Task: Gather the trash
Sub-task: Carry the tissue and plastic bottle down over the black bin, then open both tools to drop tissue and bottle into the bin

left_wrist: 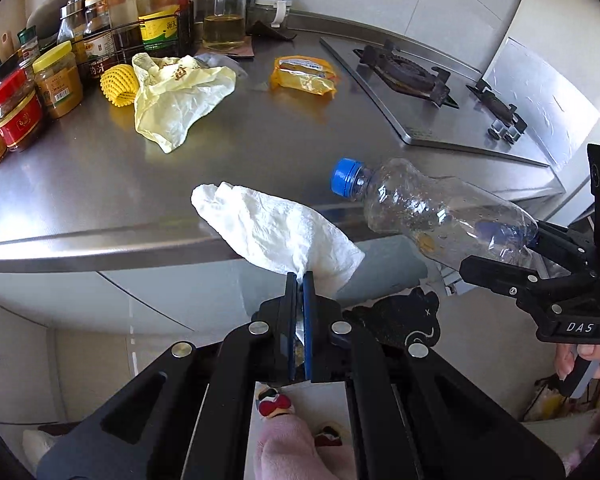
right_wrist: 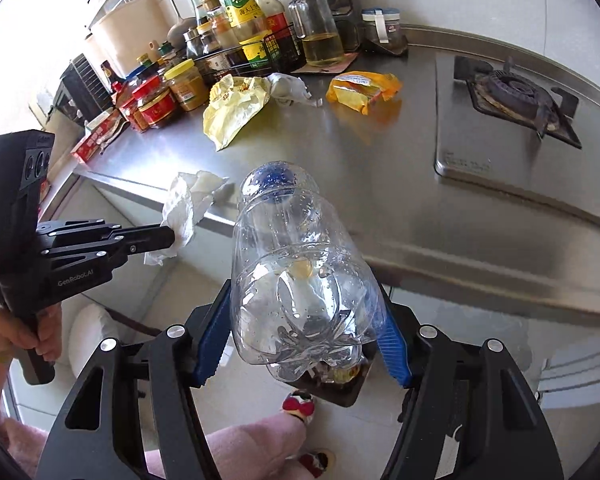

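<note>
My left gripper is shut on a crumpled white paper towel and holds it just off the counter's front edge; the towel also shows in the right wrist view. My right gripper is shut on the base of an empty clear plastic bottle with a blue cap, held in the air in front of the counter. On the steel counter lie a crumpled yellow plastic bag, a yellow foam fruit net and an orange snack wrapper.
Jars and sauce bottles crowd the counter's back left, with an oil bottle beside them. A gas hob is set into the counter at the right. A small white crumpled piece lies behind the yellow bag. Below are cabinet fronts and the person's slippers.
</note>
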Demonstrator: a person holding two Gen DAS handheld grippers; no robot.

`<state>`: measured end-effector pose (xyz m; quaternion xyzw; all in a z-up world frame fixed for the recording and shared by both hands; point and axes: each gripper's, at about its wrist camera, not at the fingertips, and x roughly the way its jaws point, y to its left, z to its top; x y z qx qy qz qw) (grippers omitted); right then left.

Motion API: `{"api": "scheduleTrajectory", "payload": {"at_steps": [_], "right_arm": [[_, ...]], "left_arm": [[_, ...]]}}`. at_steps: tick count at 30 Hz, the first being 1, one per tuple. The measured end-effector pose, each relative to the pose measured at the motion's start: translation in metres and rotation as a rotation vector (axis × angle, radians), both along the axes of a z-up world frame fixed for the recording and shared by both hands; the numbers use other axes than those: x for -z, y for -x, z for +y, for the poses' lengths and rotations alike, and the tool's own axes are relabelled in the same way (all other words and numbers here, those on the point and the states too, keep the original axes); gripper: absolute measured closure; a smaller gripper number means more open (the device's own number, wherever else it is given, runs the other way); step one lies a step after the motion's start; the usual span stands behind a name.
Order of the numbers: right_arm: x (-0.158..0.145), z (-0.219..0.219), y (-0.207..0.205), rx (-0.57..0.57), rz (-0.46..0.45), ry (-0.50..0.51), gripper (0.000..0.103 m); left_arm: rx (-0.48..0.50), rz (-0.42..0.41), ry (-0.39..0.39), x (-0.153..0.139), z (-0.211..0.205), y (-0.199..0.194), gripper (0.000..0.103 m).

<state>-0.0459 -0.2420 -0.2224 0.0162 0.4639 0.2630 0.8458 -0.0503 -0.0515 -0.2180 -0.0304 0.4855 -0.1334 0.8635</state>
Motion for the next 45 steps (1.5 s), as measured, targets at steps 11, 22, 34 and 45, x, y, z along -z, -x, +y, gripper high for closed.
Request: {"api": "scheduleTrajectory", "payload": {"at_steps": [11,22,34,45], "right_arm": [[0.05,-0.03,0.067,0.055,0.103,-0.009,0.039],[0.15,-0.016,0.047,0.092,0.219,0.041,0.04],[0.26,0.015,0.007,0.092,0.275,0.134,0.04],[0.317,0.035,-0.011,0.092,0.351,0.135,0.039]], "left_arm": [[0.067,0.097,0.013,0.045,-0.037,0.058,0.101],[0.037,0.251,0.057,0.136,-0.044,0.032,0.101],[0.009,0.423,0.103,0.249,-0.043,-0.035,0.101],[0.003,0.538,0.145,0.313,-0.042,-0.06,0.101]]}}
